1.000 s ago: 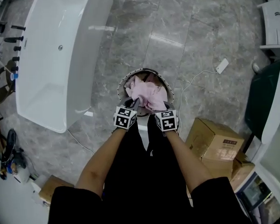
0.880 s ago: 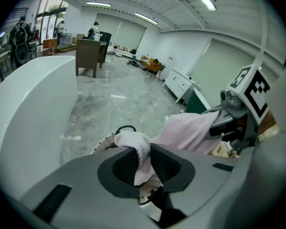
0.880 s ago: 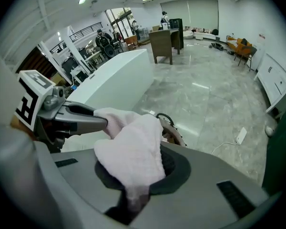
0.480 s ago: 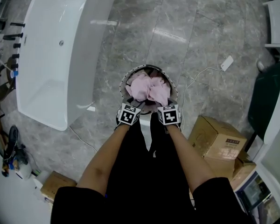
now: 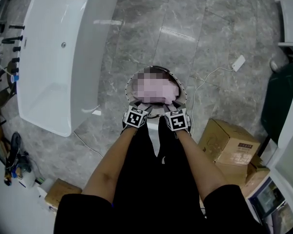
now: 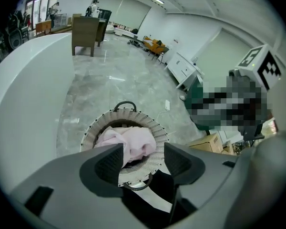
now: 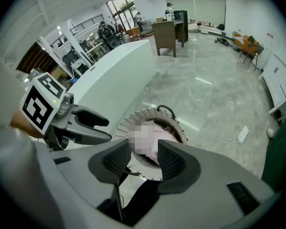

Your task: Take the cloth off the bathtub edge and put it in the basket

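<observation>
The pink cloth lies bunched inside the round wicker basket on the floor, straight ahead of me. Both grippers hover side by side at the basket's near rim. My left gripper has its jaws opening, and nothing is between them. In the left gripper view the cloth sits below and beyond the left gripper, inside the basket. My right gripper is opening too and is empty. In its own view the right gripper frames the cloth in the basket. The white bathtub stands to the left with nothing on its edge.
Cardboard boxes stand at my right, and another box lies at the lower left. A white power strip with its cable lies beyond the basket. A dark green object and a white cabinet stand at the right. Black tap fittings flank the tub.
Both grippers held the pink cloth above the basket a second ago. Their jaws have since spread and let it go. The cloth has dropped into the basket and the grippers have drawn back slightly.
</observation>
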The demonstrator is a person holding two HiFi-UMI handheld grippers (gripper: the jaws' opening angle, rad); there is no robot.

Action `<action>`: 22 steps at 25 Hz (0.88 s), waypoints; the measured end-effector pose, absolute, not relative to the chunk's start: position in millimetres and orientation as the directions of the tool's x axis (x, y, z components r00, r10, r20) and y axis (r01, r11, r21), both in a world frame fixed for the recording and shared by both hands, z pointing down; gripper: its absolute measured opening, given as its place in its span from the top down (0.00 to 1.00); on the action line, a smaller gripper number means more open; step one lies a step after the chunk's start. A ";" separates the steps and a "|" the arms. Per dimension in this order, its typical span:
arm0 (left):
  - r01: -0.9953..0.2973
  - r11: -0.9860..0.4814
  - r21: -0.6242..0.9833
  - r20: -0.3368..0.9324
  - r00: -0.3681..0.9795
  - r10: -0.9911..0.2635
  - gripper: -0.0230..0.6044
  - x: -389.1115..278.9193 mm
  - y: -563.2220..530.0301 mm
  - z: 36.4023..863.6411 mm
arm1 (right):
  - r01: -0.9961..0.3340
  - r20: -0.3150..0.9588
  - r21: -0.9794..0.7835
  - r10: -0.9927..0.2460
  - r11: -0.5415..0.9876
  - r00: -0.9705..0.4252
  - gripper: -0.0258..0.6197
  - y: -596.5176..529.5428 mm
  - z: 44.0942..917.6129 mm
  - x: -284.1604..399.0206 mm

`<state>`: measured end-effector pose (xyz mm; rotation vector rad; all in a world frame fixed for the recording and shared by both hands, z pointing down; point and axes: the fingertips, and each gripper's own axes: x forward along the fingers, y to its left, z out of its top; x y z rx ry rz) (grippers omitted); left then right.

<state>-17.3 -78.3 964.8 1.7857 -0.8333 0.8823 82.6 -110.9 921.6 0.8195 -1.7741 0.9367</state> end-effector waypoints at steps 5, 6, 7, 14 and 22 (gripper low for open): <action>-0.836 -0.329 0.438 0.842 0.510 -0.174 0.54 -17.6 -80.7 946.8 | -0.901 0.937 -0.239 -0.159 0.363 -0.312 0.68 -112.8 912.1 109.5; -0.833 -0.347 0.431 0.844 0.509 -0.171 0.54 -16.6 -78.9 942.5 | -0.900 0.939 -0.231 -0.159 0.369 -0.306 0.68 -111.3 909.9 113.6; -0.828 -0.367 0.425 0.844 0.509 -0.169 0.54 -15.4 -77.6 938.0 | -0.897 0.939 -0.227 -0.158 0.380 -0.305 0.68 -110.3 907.3 115.9; -0.818 -0.366 0.443 0.799 0.546 -0.252 0.54 -6.5 -93.2 883.4 | -0.921 0.895 -0.238 -0.298 0.308 -0.331 0.68 -141.0 853.5 124.9; -0.806 -0.310 0.505 0.680 0.592 -0.432 0.54 -11.0 -128.3 793.3 | -0.911 0.815 -0.244 -0.440 0.333 -0.378 0.68 -165.3 763.5 104.2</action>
